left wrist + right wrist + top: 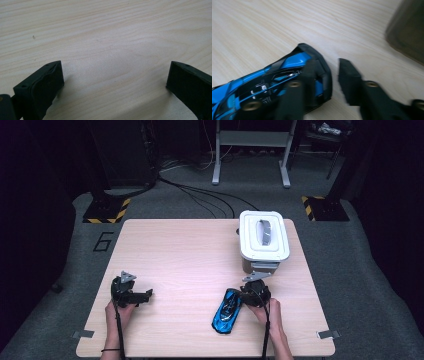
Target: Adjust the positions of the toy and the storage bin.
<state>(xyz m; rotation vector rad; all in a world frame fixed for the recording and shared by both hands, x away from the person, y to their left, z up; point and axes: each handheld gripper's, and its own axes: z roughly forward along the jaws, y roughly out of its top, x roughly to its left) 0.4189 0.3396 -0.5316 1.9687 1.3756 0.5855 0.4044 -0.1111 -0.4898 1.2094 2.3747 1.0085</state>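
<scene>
Nearest, right gripper (243,296) right beside the blue toy car (226,311) lying on the table (185,255), jaws parted and gripping nothing, 1 finger (308,75) over the car's end, the other off to the side; judged the reach-to-grasp step, next needing both jaws squared around the body. Left gripper (145,295) wide open over bare wood. Farther off, the white lidded box (263,237); contents hidden, right gripper view blurred.

I see a glossy blue-and-black plastic toy car (274,82) on my matt, pale wood-grain table (175,250); the far white box (264,236) looks like smooth plastic.
</scene>
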